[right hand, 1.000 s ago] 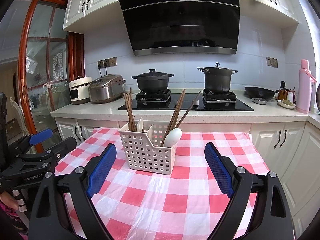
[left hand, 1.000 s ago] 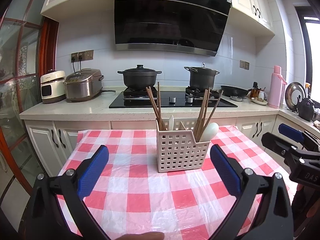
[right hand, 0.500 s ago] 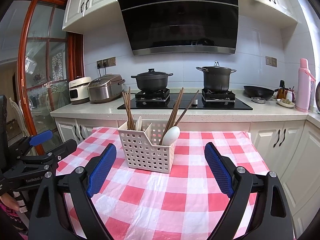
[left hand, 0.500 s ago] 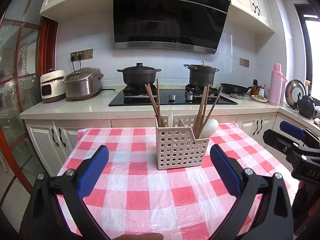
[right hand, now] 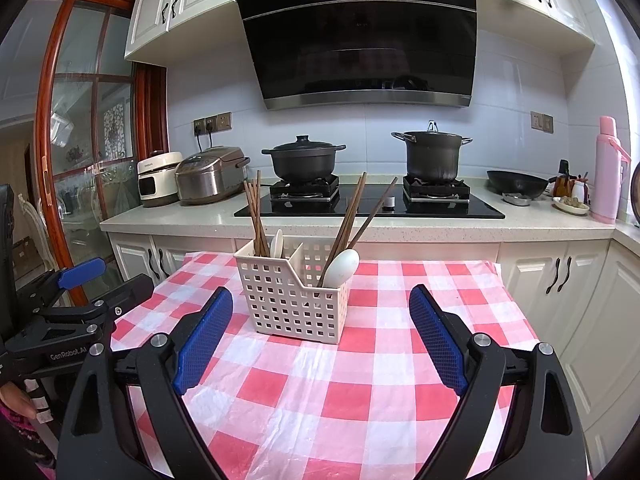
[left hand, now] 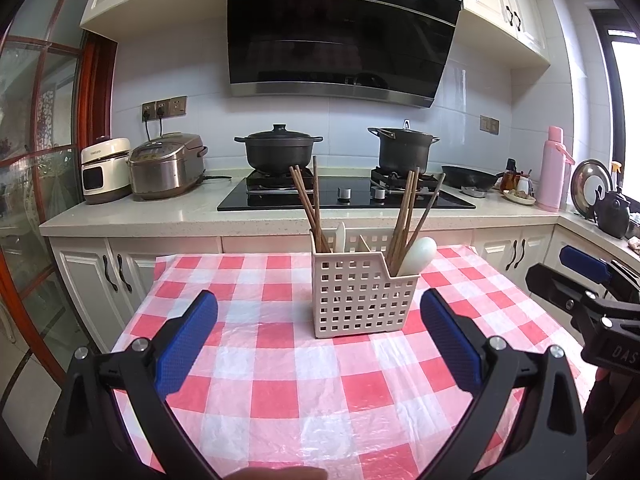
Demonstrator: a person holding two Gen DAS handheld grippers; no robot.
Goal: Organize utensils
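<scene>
A cream perforated utensil basket [left hand: 362, 294] [right hand: 294, 300] stands on the red-and-white checked tablecloth [left hand: 280, 364] [right hand: 360, 392]. Its compartments hold brown chopsticks [left hand: 310, 206] [right hand: 256, 216] and white spoons [left hand: 418, 254] [right hand: 340, 268], all standing upright or leaning. My left gripper [left hand: 318, 336] hangs open just short of the basket, with nothing between its blue pads. My right gripper [right hand: 320, 336] is open too, its jaws wide apart with the basket ahead and slightly left. Each gripper shows at the edge of the other's view.
Behind the table runs a counter [left hand: 160, 212] with a hob, two black pots [left hand: 278, 152] [left hand: 402, 150], a rice cooker [left hand: 166, 166], a wok and a pink flask [left hand: 554, 168]. White cabinets stand below. A glass door with a red frame is at the left.
Both grippers have drawn back and risen slightly, so the basket sits a little higher and smaller in both views. Both stayed open and nothing on the table moved.
</scene>
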